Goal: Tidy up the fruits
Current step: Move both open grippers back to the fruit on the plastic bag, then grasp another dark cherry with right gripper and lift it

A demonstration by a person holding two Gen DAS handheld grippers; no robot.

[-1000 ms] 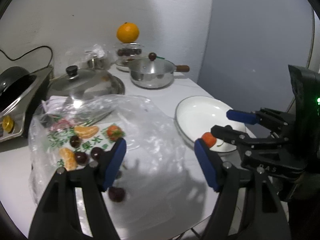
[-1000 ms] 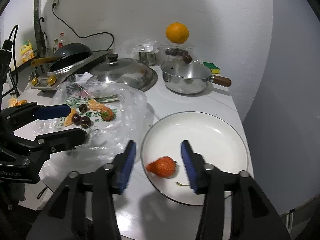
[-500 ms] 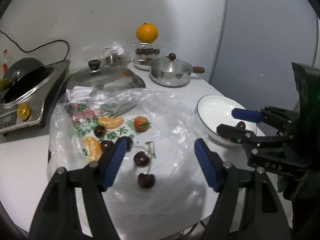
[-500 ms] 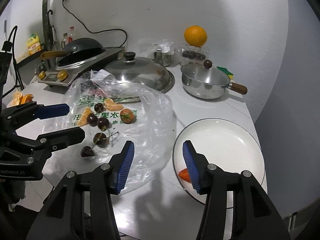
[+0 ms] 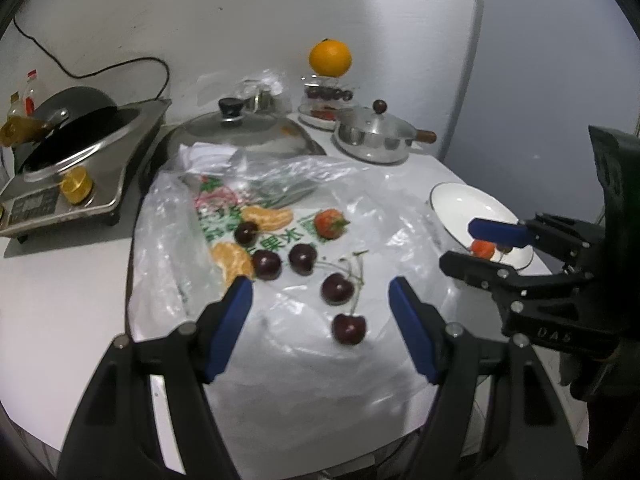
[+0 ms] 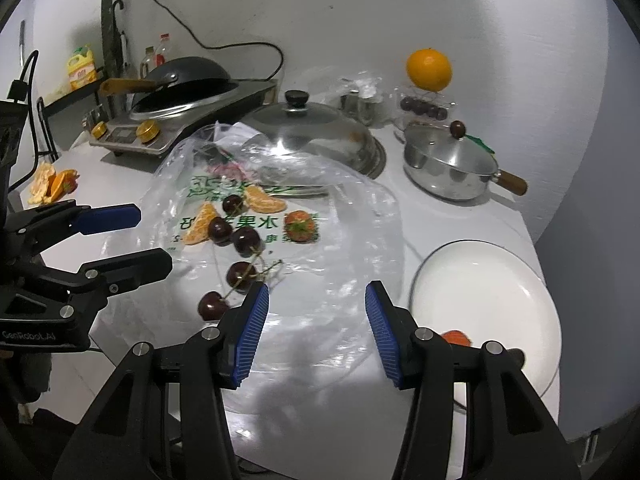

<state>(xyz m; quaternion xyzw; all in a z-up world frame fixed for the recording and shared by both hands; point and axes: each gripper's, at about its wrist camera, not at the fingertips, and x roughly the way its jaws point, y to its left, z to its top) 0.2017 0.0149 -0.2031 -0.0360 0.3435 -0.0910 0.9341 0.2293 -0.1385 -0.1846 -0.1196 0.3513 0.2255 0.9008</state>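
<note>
Now your left gripper (image 5: 320, 292) hangs open, empty, over cherries (image 5: 338, 289) on the plastic bag (image 5: 384, 196); right gripper (image 6: 316, 308) open too, w/ nothing between, just beside bag's plate (image 6: 480, 276) holding a strawberry (image 6: 456, 337).

The left gripper (image 5: 320, 292) hangs over a clear plastic bag (image 5: 380, 200) with its blue-padded jaws apart and nothing between the pads. Just ahead of the fingertips lie two stemmed cherries (image 5: 338, 289), one behind the other; further ahead sit three more cherries (image 5: 303, 258), a strawberry (image 5: 330, 223) and two peeled mandarin pieces (image 5: 267, 217). Off to its right the right gripper (image 5: 468, 242) reaches sideways over a white plate (image 5: 460, 200) holding a second strawberry (image 5: 483, 248), jaws apart. Far ahead stand a lidded steel pan (image 5: 374, 140), a glass lid (image 5: 240, 134) and an orange (image 5: 330, 57)
</note>
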